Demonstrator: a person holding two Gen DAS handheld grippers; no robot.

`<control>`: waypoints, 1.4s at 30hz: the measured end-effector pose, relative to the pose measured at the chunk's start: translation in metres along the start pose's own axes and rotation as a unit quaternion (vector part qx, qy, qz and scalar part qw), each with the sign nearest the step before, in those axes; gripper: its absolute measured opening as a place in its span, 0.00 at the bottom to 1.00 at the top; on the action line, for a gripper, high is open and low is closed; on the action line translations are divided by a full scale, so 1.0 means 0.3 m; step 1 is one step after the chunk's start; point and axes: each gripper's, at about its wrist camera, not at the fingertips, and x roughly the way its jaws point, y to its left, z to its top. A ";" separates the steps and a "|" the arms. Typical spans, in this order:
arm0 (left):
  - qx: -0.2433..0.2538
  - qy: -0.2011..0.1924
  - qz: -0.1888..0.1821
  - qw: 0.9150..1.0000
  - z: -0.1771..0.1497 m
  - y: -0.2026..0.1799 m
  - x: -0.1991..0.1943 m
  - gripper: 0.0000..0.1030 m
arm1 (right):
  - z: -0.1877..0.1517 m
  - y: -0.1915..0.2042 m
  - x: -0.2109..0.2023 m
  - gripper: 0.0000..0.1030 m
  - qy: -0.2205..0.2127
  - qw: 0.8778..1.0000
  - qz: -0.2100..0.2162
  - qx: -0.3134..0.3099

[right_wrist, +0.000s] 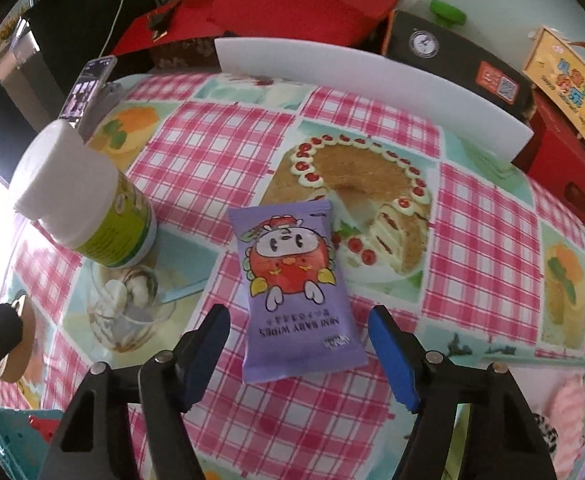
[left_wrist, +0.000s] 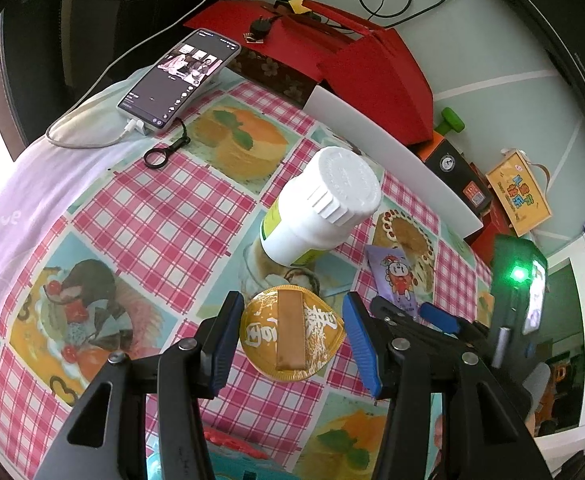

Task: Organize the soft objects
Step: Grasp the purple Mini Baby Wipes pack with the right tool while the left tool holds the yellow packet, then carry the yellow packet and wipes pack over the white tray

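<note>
Both blue pads of my left gripper [left_wrist: 294, 346] press on the sides of a round golden snack pack [left_wrist: 292, 332] with a brown strip across its lid, so it is shut on the pack above the checked tablecloth. A purple baby wipes pack [right_wrist: 296, 292] with a cartoon apple lies flat on the cloth. My right gripper [right_wrist: 300, 348] straddles the near end of it, open, with a gap between each pad and the pack. The left wrist view shows the wipes pack [left_wrist: 396, 280] just right of the golden pack, with the right gripper over it.
A white bottle [left_wrist: 320, 208] with a ribbed cap stands behind the golden pack. Further back are a phone [left_wrist: 180, 80] on a cable, a red box [left_wrist: 352, 56] and a white board [right_wrist: 372, 84]. A pink soft item [right_wrist: 568, 412] sits at the right edge.
</note>
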 end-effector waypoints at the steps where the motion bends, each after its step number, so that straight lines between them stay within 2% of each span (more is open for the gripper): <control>1: 0.001 0.000 -0.001 1.000 0.000 -0.001 0.000 0.51 | 0.003 0.003 0.008 0.68 0.003 1.000 0.000 -0.002; 9: 0.001 0.002 -0.001 1.000 -0.001 -0.001 0.004 0.51 | 0.020 0.006 0.050 0.67 0.007 1.000 -0.009 -0.013; 11: 0.001 0.002 -0.002 1.000 -0.002 -0.001 0.005 0.51 | 0.023 0.002 0.055 0.63 0.008 1.000 -0.009 -0.013; 12: 0.000 0.002 -0.001 1.000 -0.002 -0.001 0.005 0.51 | 0.024 0.002 0.055 0.56 0.006 1.000 -0.008 -0.012; 16: 0.001 0.003 -0.002 1.000 -0.004 -0.003 0.006 0.51 | 0.028 0.004 0.053 0.53 0.002 1.000 -0.006 -0.009; 25: 0.001 0.006 -0.004 1.000 -0.005 -0.004 0.008 0.51 | -0.054 -0.028 0.001 0.53 -0.004 1.000 0.021 0.018; 34: 0.010 0.005 -0.005 1.000 -0.013 -0.022 -0.001 0.51 | -0.140 -0.042 -0.150 0.52 -0.042 0.997 0.048 0.035; 42: 0.023 0.003 0.000 1.000 -0.027 -0.051 -0.013 0.51 | -0.230 -0.070 -0.292 0.52 -0.077 0.994 0.049 0.056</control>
